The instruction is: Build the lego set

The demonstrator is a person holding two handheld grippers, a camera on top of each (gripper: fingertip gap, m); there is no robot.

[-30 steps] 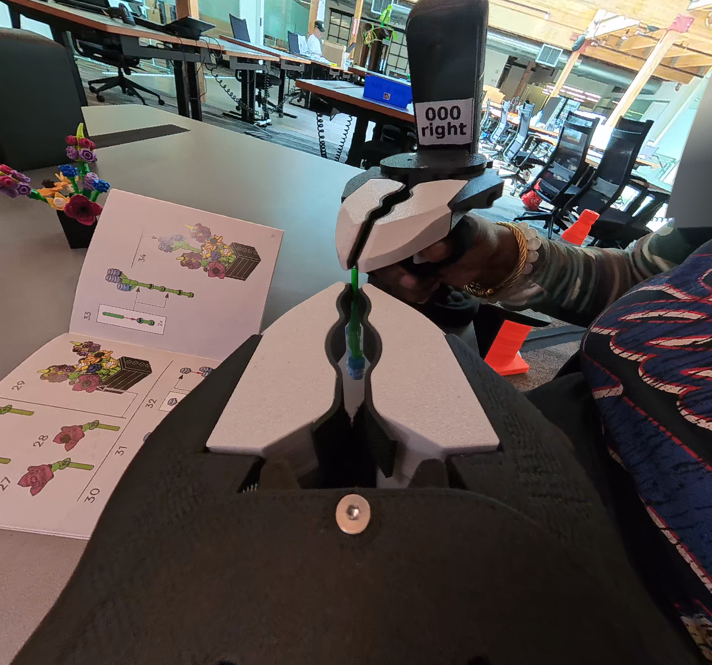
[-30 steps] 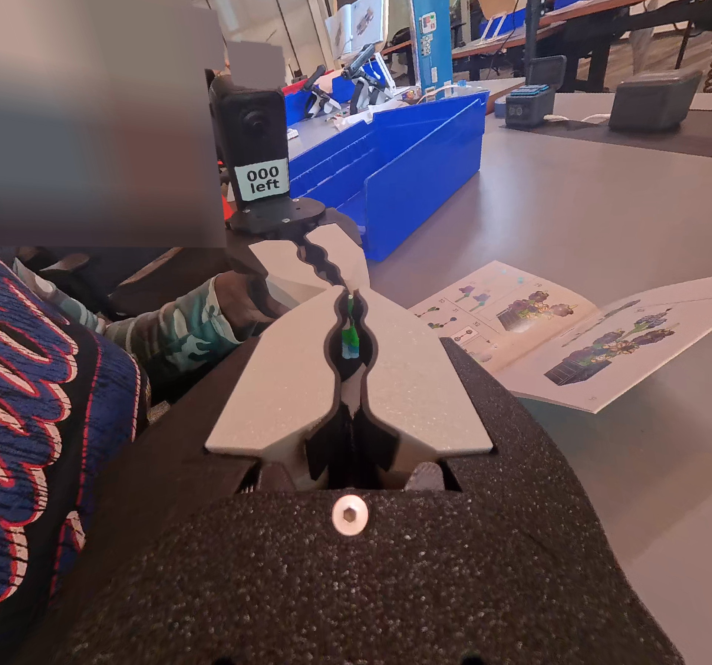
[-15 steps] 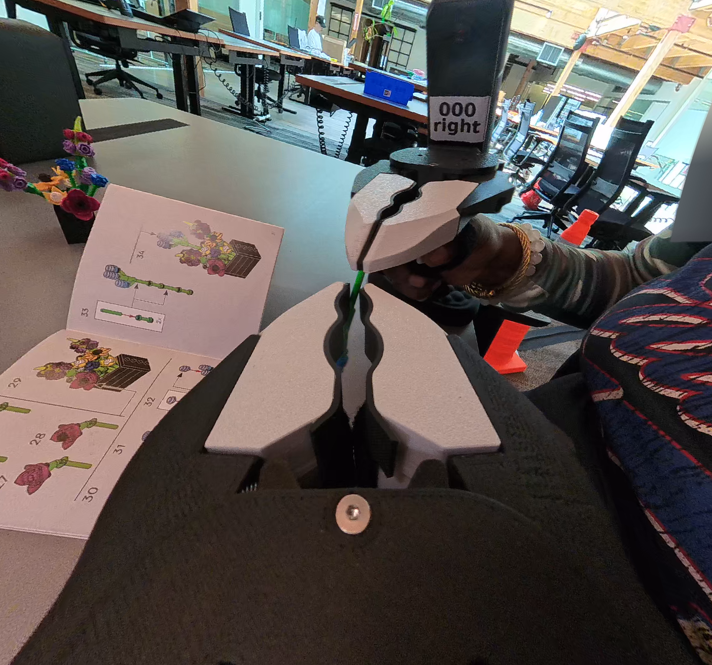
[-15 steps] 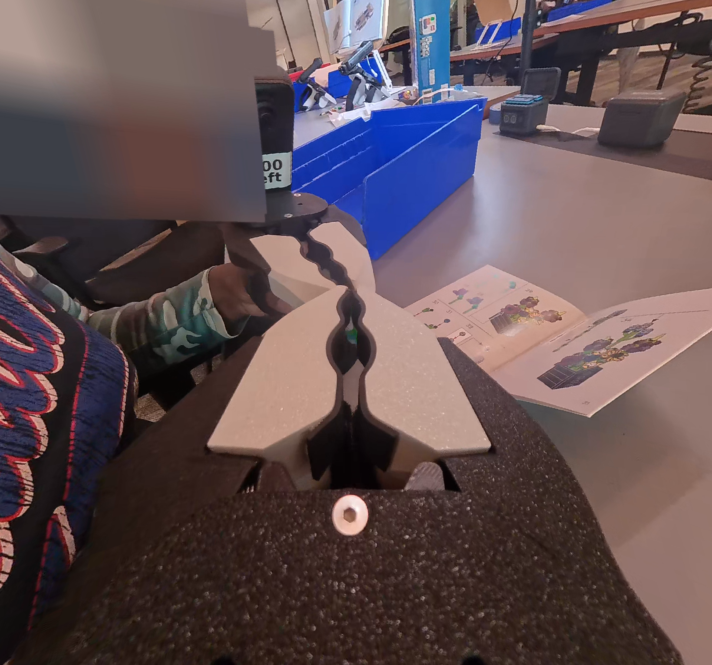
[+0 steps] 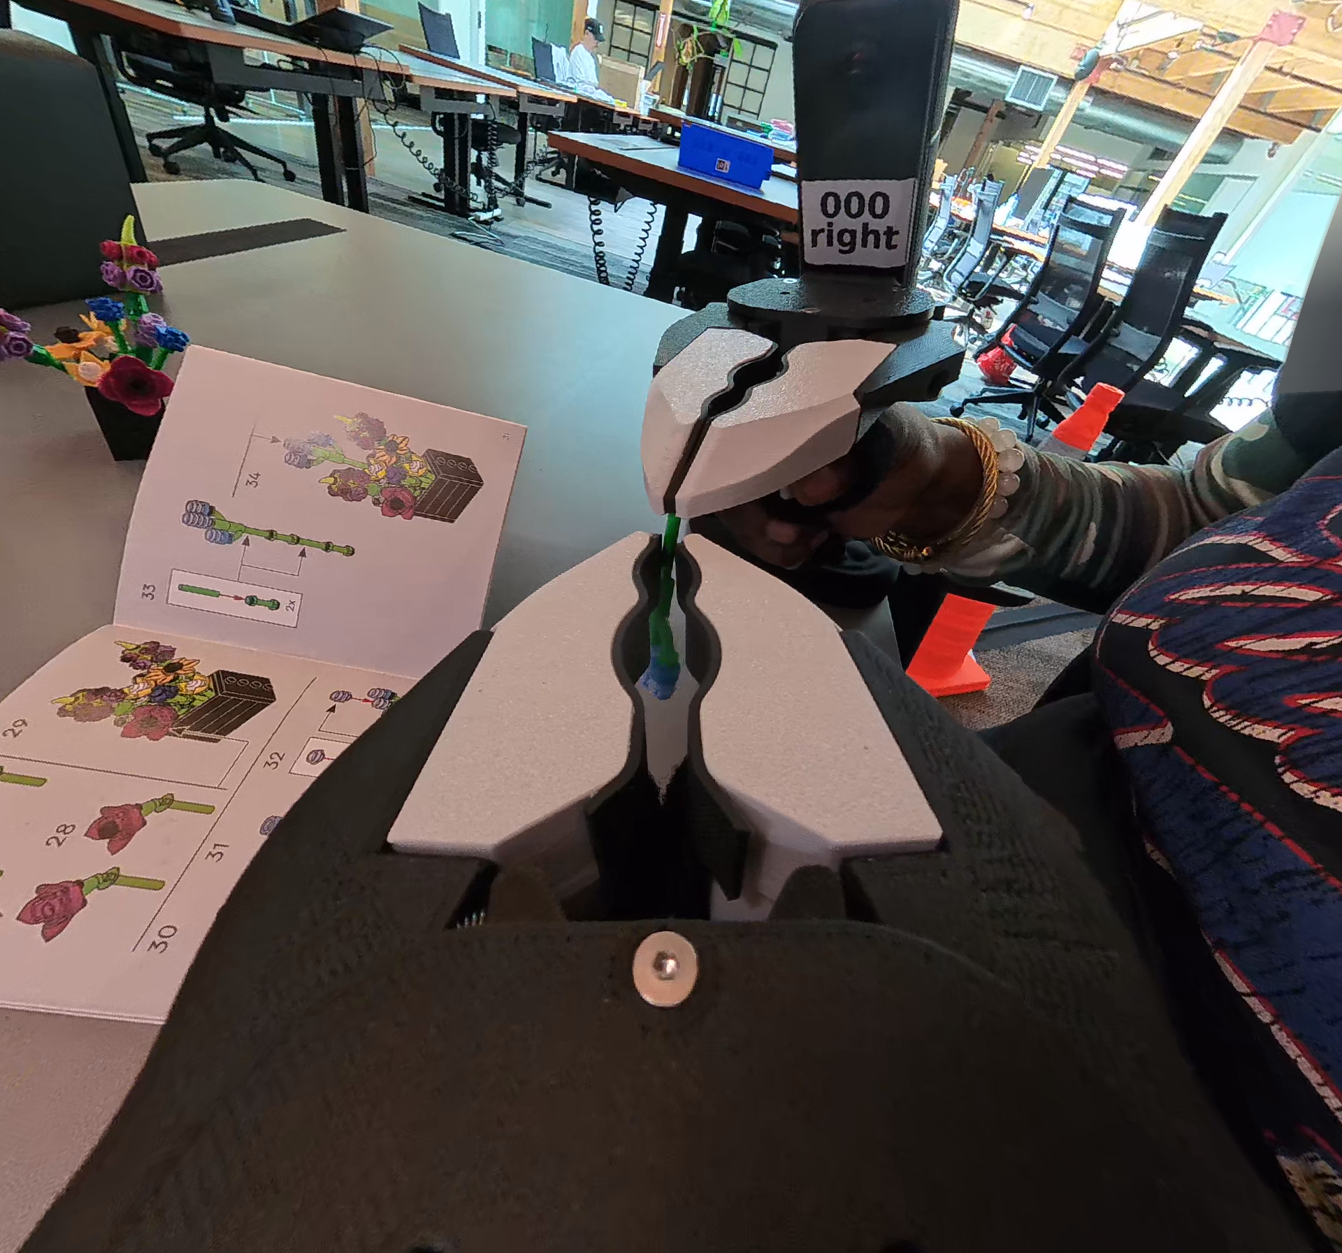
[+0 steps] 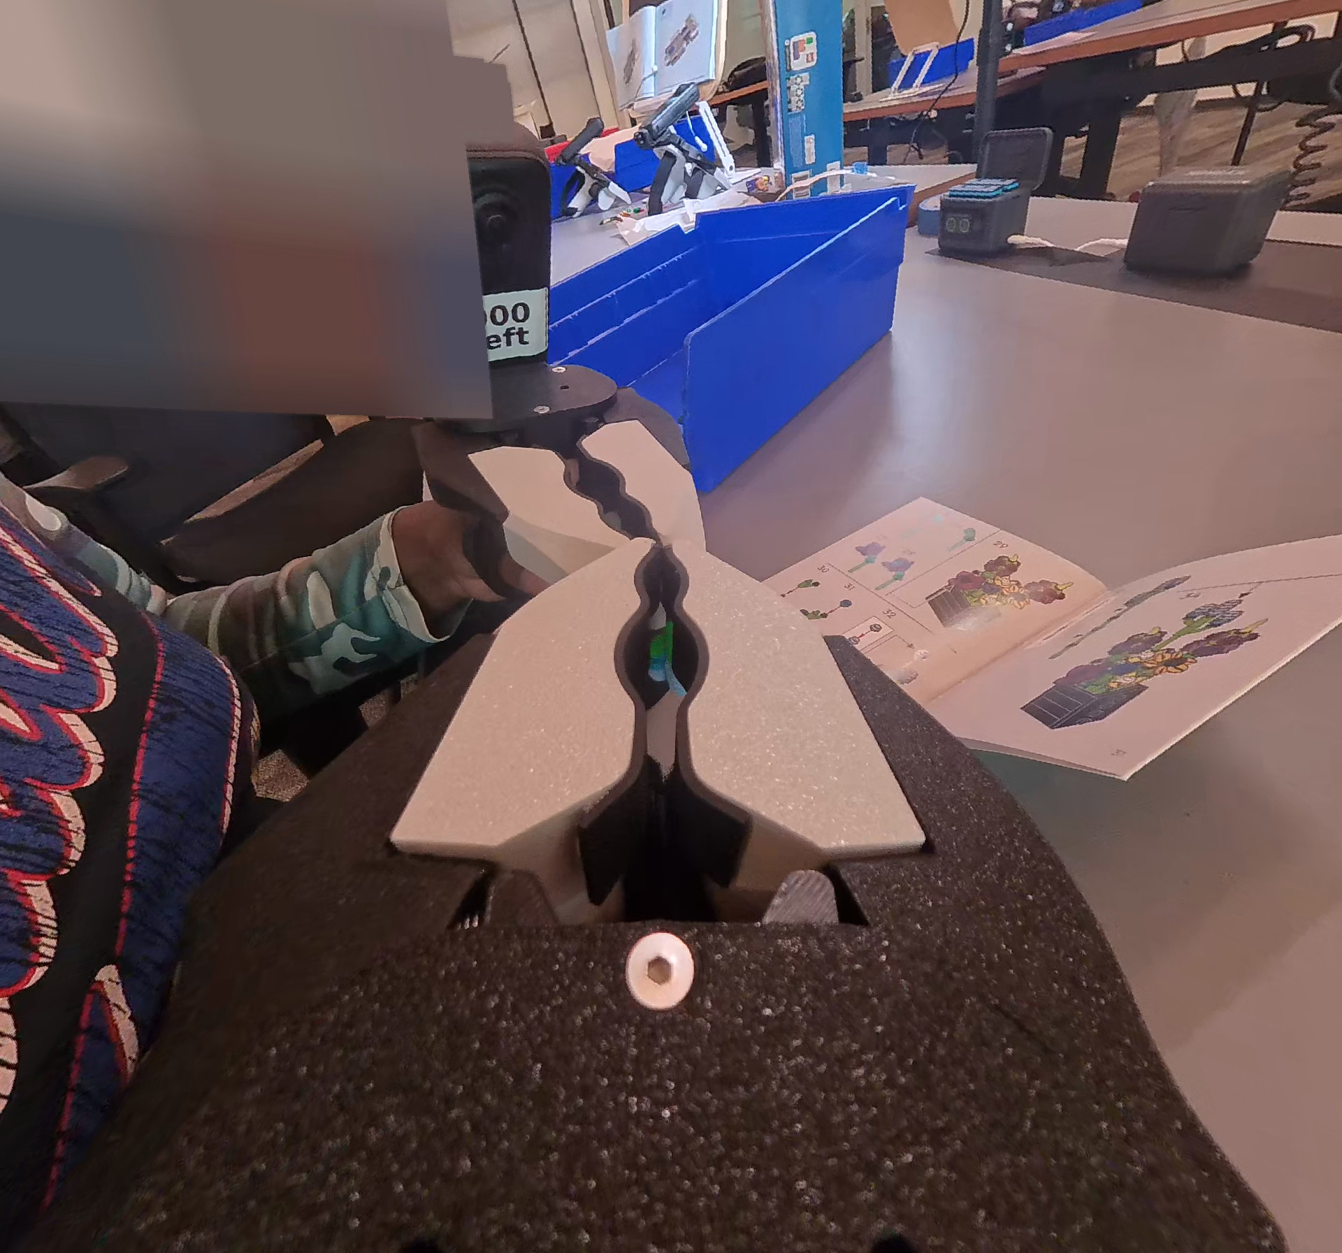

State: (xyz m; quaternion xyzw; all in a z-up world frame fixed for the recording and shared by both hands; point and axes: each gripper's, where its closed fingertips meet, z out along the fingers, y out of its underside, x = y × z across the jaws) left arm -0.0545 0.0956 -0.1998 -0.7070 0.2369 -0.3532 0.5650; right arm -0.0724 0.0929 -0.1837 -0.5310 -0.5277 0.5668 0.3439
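Stem [image 5: 664, 608] pinched at both ends.
We clamp it with left gripper [image 5: 664, 565] and right gripper [image 5: 672, 503] at twelve o'clock; thin, light, bendable, so grip near the joint.

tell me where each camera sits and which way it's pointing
Left wrist view: sits on the left tool, looking along its fingers over the grey table toward the open-plan desks; shows the right tool and the hand gripping it.
Right wrist view: sits on the right tool, looking the opposite way toward the blue bin; shows the left tool and a sleeved forearm.
Shared: the green stem pinched between both tools, and the instruction booklet.
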